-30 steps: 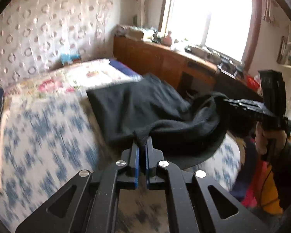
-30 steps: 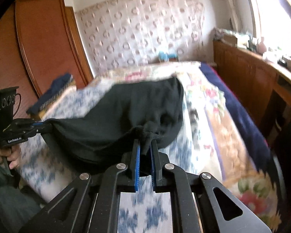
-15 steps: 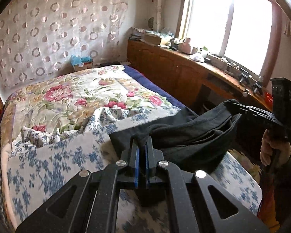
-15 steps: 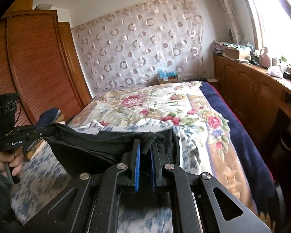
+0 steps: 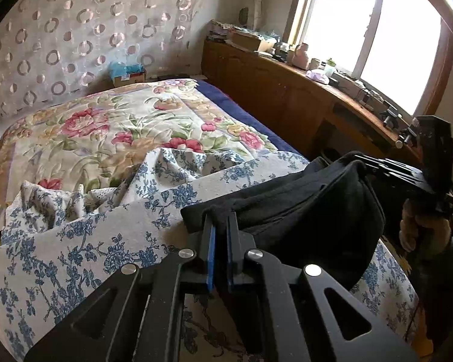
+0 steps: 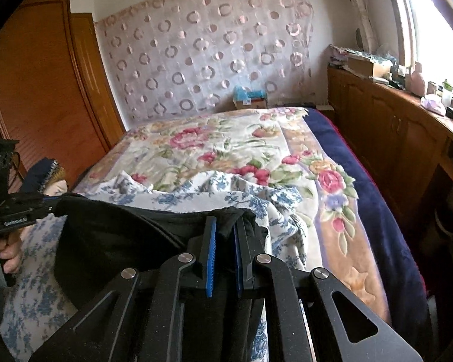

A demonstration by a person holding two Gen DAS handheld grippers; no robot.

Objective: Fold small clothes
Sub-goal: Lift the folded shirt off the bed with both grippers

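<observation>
A black garment [image 5: 302, 211] hangs slack between my two grippers, low over the blue-flowered sheet [image 5: 90, 241]. My left gripper [image 5: 220, 220] pinches one corner of it at the fingertips, and its jaws are opening with the cloth still between the pads. In the right wrist view my right gripper [image 6: 226, 226] holds the other corner of the garment [image 6: 111, 241]; its jaws are opening too, cloth still between them. Each gripper shows in the other's view: the right gripper [image 5: 359, 163] at the right, the left gripper [image 6: 53, 208] at the left, each in a hand.
Beyond the sheet lies a rose-patterned quilt [image 5: 105, 129] with a dark blue border. A wooden cabinet [image 5: 271, 90] with clutter on top runs under the window on the right. A wooden wardrobe [image 6: 39, 75] stands left of the bed. A small box [image 5: 126, 74] sits at the bed's head.
The garment, spread high and filling the views a second ago, has come down and sags low over the sheet. Both grippers have travelled across the bed. The gaps between the pads look slightly wider.
</observation>
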